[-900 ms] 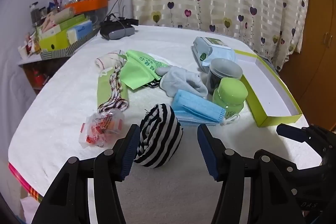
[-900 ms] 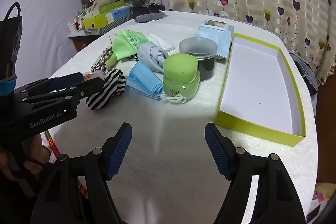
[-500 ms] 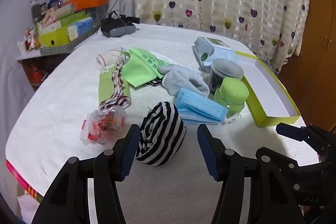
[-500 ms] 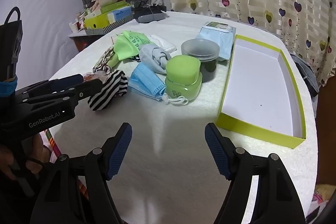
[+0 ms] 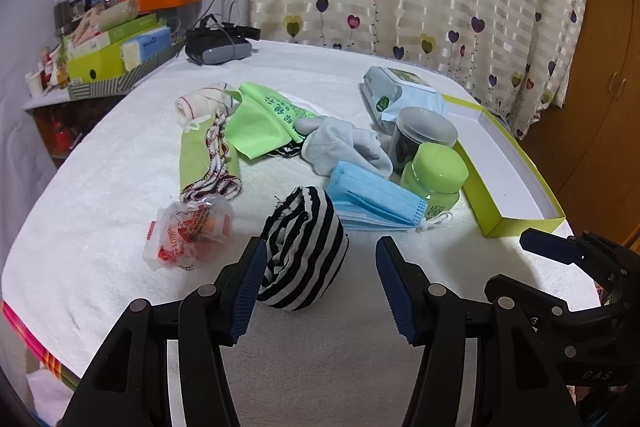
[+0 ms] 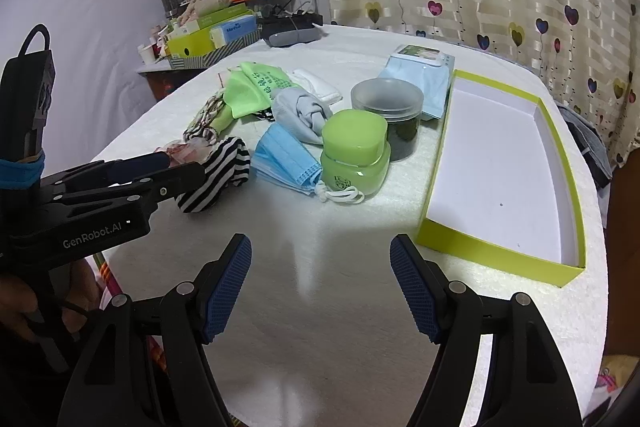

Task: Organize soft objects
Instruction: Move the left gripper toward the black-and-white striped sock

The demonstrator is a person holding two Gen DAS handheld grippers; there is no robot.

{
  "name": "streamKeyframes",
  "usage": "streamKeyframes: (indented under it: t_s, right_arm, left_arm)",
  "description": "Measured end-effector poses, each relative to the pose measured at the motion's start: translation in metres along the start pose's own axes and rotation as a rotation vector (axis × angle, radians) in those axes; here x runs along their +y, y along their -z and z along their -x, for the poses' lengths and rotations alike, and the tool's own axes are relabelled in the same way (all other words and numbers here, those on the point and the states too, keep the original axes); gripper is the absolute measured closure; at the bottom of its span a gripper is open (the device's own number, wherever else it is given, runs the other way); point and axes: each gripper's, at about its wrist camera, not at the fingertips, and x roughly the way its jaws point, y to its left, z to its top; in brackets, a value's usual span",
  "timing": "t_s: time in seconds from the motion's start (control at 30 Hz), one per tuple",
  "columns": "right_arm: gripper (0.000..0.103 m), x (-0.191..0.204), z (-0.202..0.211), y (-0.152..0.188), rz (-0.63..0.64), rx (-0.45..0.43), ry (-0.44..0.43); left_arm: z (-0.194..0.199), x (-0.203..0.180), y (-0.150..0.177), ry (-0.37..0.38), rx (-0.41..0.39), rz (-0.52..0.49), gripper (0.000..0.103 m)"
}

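Note:
A rolled black-and-white striped cloth (image 5: pixel 306 247) lies on the white table between the fingers of my open left gripper (image 5: pixel 320 287), close to the left pad. It also shows in the right wrist view (image 6: pixel 218 175). Behind it lie blue face masks (image 5: pixel 372 201), a grey glove (image 5: pixel 344 147), a green cloth (image 5: pixel 264 119) and a patterned strap (image 5: pixel 212 163). An empty lime-green box (image 6: pixel 504 171) stands on the right. My right gripper (image 6: pixel 320 287) is open and empty above bare table, in front of the box.
A green jar (image 6: pixel 354 151) and a dark jar (image 6: pixel 388 115) stand beside the box. A wipes pack (image 6: pixel 420 79) lies behind them. A clear plastic packet (image 5: pixel 188 231) lies left of the striped cloth. A cluttered shelf (image 5: pixel 116 47) stands far left. The table edge is near on the left.
My left gripper has drawn back a little from the pile, staying open around the striped cloth. The right gripper has barely moved.

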Motion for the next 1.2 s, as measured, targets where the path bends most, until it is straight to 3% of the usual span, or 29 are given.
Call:
streamKeyframes:
  t_s: [0.6,1.2]
  right_arm:
    - [0.031,0.001,0.001,-0.002,-0.005,-0.006,-0.027]
    - [0.031,0.001,-0.002,0.0,0.004,0.008,-0.03]
  left_arm:
    - [-0.002,0.009,-0.001,0.039,0.001,0.047,0.046]
    - [-0.009,0.007,0.004,0.031,0.012,0.027,0.046]
